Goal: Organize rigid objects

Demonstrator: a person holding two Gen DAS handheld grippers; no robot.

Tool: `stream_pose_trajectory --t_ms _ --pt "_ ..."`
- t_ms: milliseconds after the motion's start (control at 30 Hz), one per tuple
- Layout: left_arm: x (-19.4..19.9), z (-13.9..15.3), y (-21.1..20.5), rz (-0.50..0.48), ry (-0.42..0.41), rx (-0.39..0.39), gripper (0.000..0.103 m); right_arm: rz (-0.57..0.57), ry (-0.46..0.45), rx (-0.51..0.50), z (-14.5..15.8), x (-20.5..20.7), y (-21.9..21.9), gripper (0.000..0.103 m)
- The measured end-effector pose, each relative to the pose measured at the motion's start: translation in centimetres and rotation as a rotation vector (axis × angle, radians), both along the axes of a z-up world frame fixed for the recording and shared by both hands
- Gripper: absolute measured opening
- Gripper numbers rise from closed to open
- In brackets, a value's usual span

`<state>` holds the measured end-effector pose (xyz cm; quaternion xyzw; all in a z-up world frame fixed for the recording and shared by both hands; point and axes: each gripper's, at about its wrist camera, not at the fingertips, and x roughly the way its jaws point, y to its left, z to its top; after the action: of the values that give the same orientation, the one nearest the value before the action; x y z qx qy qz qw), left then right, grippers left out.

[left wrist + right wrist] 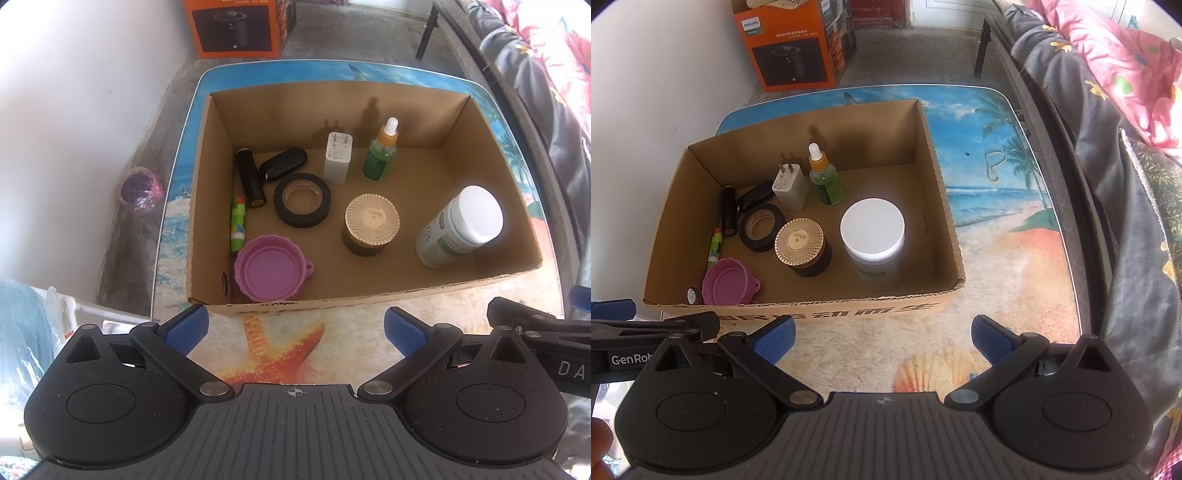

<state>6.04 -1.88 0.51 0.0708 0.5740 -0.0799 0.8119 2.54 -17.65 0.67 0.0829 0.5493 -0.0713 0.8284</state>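
An open cardboard box (369, 295) (820, 306) stands on the beach-print table. Inside stand a white-capped bottle (461, 225) (873, 240), a gold-lidded jar (371, 223) (803, 245), a green dropper bottle (380, 151) (825, 177) and a white charger (338, 157) (790, 186). A black tape roll (302, 199) (761, 227), a purple lid (271, 269) (729, 282), a black cylinder (250, 177) and a green stick (237, 223) lie at the left. My left gripper (295, 328) and right gripper (882, 338) are open and empty, in front of the box.
An orange appliance carton (794, 48) stands on the floor behind the table. A bed with dark and pink bedding (1126, 147) runs along the right. A purple wrapped cup (141, 189) sits on the floor at the left. Bare table (1015, 240) lies right of the box.
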Motion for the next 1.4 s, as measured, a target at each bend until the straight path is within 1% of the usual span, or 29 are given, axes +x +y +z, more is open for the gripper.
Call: stream_pose_trajectory --t_ms 500,1400 --pt "-0.44 0.36 -0.36 -0.002 -0.011 0.007 0.102 -0.005 -0.006 0.015 0.07 -0.69 -0.45 0.103" --pt "-0.01 0.23 -0.41 0.005 -0.009 0.003 0.102 -0.015 -0.009 0.013 0.02 -0.22 -0.30 0.103"
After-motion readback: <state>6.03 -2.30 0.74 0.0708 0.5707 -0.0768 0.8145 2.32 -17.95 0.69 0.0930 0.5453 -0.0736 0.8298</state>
